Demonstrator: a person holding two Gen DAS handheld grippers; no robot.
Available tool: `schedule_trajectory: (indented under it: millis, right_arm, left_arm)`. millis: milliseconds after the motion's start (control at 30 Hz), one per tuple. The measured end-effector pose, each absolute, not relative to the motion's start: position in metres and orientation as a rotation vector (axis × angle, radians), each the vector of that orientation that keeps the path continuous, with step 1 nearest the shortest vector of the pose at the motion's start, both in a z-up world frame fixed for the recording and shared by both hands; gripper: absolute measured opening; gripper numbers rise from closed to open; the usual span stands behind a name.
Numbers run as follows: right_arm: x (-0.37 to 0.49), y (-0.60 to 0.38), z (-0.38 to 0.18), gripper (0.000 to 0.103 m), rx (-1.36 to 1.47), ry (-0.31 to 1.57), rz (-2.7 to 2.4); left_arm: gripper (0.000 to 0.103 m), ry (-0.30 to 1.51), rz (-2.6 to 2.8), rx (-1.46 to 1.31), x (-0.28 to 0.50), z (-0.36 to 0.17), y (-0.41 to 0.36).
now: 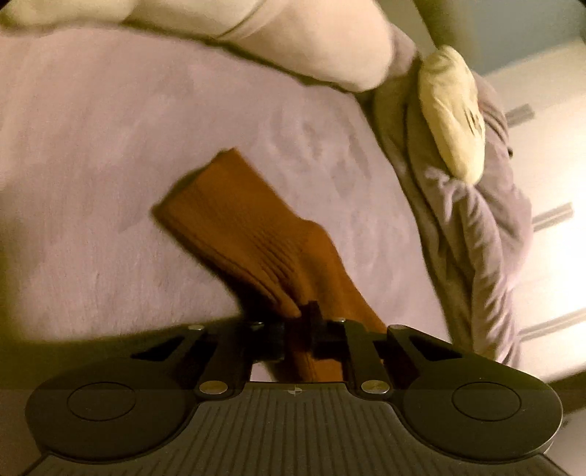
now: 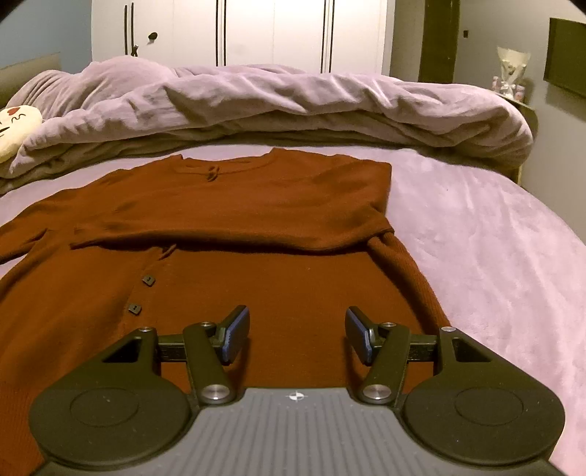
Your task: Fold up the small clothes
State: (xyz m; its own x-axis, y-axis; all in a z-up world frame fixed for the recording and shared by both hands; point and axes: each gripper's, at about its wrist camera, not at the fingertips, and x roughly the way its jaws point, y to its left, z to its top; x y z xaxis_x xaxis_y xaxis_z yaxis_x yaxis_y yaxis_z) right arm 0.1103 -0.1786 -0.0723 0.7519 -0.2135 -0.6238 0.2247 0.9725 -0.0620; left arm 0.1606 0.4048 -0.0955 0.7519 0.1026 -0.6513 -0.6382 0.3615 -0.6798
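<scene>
Sweater [image 2: 238, 234] lies on bed [image 2: 494, 238], duvet [image 2: 293, 99] behind.

A bed is covered by a lilac plush blanket [image 2: 494, 234], with a rumpled grey-purple duvet [image 2: 293, 99] heaped along its far side. A cream cushion [image 2: 14, 126] with a drawn face is tucked at the duvet's left end. White wardrobe doors [image 2: 241, 33] are seen behind, under dim warm light

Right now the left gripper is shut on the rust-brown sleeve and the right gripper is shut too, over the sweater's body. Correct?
Not quite. The right gripper is open, jaws wide apart over the sweater, per the right wrist view. The left gripper is indeed shut on the sleeve.
</scene>
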Motion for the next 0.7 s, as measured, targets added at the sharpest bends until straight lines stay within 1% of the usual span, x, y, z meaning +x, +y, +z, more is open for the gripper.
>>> schedule_trajectory:
  millis: [100, 133, 200, 333, 400, 467, 500, 533, 567, 600, 667, 700]
  right_arm:
    - [0.108, -0.181, -0.069, 0.058, 0.022, 0.663, -0.248]
    - [0.108, -0.182, -0.068, 0.058, 0.025, 0.657, -0.249]
    - [0.105, -0.185, -0.066, 0.058, 0.038, 0.641, -0.254]
    - [0.101, -0.19, -0.064, 0.058, 0.077, 0.626, -0.261]
    - [0.096, -0.194, -0.063, 0.058, 0.089, 0.616, -0.262]
    - [0.092, -0.198, -0.061, 0.058, 0.092, 0.608, -0.266]
    - [0.09, -0.201, -0.06, 0.058, 0.093, 0.607, -0.27]
    - [0.088, -0.204, -0.059, 0.058, 0.097, 0.608, -0.277]
    - [0.086, -0.208, -0.059, 0.058, 0.102, 0.609, -0.283]
    - [0.084, -0.212, -0.058, 0.058, 0.106, 0.611, -0.287]
    - [0.081, -0.22, -0.057, 0.058, 0.115, 0.617, -0.297]
    - [0.08, -0.223, -0.056, 0.058, 0.124, 0.619, -0.293]
  left_arm:
    - [0.011, 0.557, 0.477, -0.93, 0.175, -0.063, 0.382]
    - [0.009, 0.558, 0.438, -0.842, 0.184, -0.046, 0.365]
    - [0.009, 0.563, 0.347, -0.726, 0.2, -0.021, 0.331]
    - [0.009, 0.558, 0.087, -0.531, 0.237, 0.022, 0.226]
    - [0.009, 0.581, -0.024, -0.45, 0.251, 0.029, 0.17]
    - [0.012, 0.627, -0.121, -0.335, 0.261, 0.023, 0.111]
    - [0.019, 0.658, -0.144, -0.279, 0.264, 0.015, 0.084]
    - [0.037, 0.704, -0.161, -0.226, 0.267, 0.004, 0.059]
    - [0.045, 0.746, -0.177, -0.189, 0.268, -0.006, 0.042]
    - [0.052, 0.774, -0.189, -0.164, 0.266, -0.017, 0.029]
    - [0.053, 0.803, -0.187, -0.141, 0.255, -0.034, 0.017]
    - [0.057, 0.811, -0.163, -0.137, 0.251, -0.04, 0.018]
